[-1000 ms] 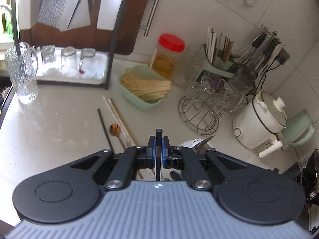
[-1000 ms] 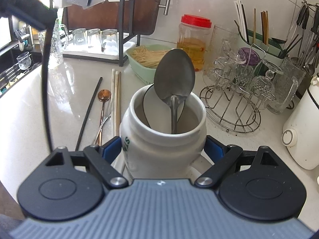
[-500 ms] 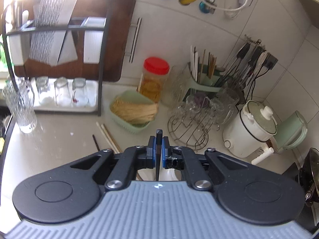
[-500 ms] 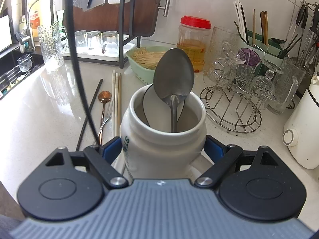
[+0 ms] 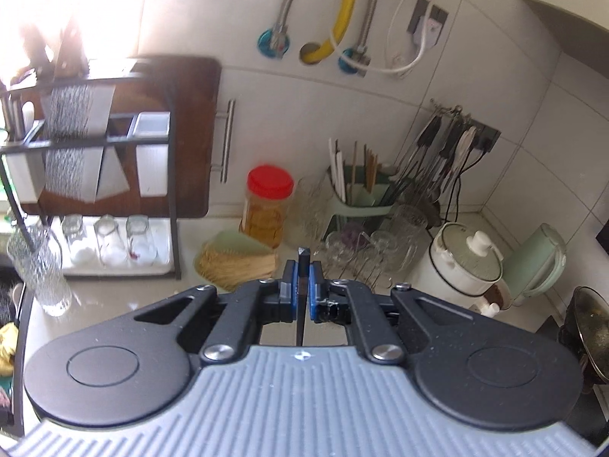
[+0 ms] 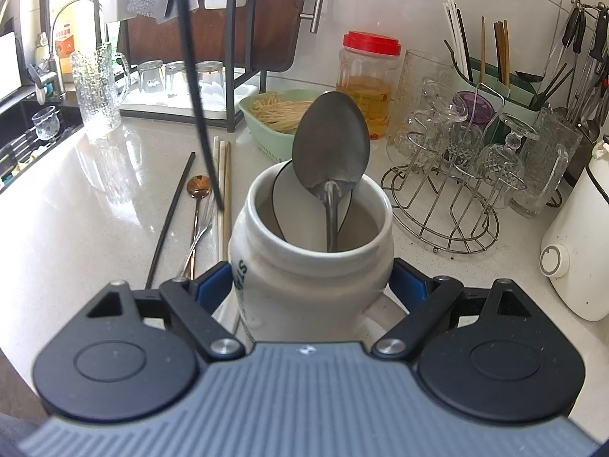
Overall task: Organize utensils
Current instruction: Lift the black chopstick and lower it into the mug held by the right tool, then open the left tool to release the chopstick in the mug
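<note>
left hand-held gripper (image 5: 300, 289): closed tight on a black chopstick (image 6: 192, 87); thin, stiff, light, it hung over the counter (image 6: 95, 205) near the jar | right hand-held gripper (image 6: 312, 289): wide, both pads against the white ceramic jar (image 6: 312, 266); heavy, glazed, probably slippery; spoon (image 6: 331, 144) stood inside
</note>
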Available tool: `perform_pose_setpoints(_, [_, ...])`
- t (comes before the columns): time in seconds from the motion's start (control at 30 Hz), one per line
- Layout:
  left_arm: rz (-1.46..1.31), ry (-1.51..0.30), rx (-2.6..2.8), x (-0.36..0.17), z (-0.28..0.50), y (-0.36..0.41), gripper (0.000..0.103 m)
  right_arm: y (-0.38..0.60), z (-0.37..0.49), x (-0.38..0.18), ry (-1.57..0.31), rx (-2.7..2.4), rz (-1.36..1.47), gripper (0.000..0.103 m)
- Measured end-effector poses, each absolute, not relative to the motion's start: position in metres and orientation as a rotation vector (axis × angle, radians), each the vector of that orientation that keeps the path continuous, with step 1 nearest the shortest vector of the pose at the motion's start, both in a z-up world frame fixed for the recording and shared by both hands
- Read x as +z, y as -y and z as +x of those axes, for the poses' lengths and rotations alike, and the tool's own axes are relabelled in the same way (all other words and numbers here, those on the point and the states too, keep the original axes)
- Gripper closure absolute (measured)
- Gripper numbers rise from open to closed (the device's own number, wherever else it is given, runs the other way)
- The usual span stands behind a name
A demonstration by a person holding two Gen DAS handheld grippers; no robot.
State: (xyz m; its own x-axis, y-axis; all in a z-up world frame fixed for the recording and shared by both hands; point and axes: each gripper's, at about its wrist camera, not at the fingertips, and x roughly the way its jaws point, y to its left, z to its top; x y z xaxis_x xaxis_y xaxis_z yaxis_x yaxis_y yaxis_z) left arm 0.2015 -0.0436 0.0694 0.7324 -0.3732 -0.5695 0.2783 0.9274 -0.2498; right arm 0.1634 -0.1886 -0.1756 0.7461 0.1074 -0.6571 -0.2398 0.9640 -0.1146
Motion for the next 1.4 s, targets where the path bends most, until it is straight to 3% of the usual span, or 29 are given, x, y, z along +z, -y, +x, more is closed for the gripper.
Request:
perform_pose_setpoints(0.33, [-0.122,-0.639,-0.432,0.083,0.202,0.067,0.097,0.189,0.163,-0.176,-0.703,0.191,-0.194,0.012])
perform_pose_setpoints(0.77, [0.012,-0.724,-0.409,0.026,0.217,0.101,0.097,0.19,0.164,-0.177,-0.7,0.191,-0.189,0.012])
perform_pose_setpoints(1.4, [-0.04,-0.849,-0.424,-0.021,0.231,0.111,0.097,0.189,0.161,-0.177,-0.697,0.182,-0.18,0.013])
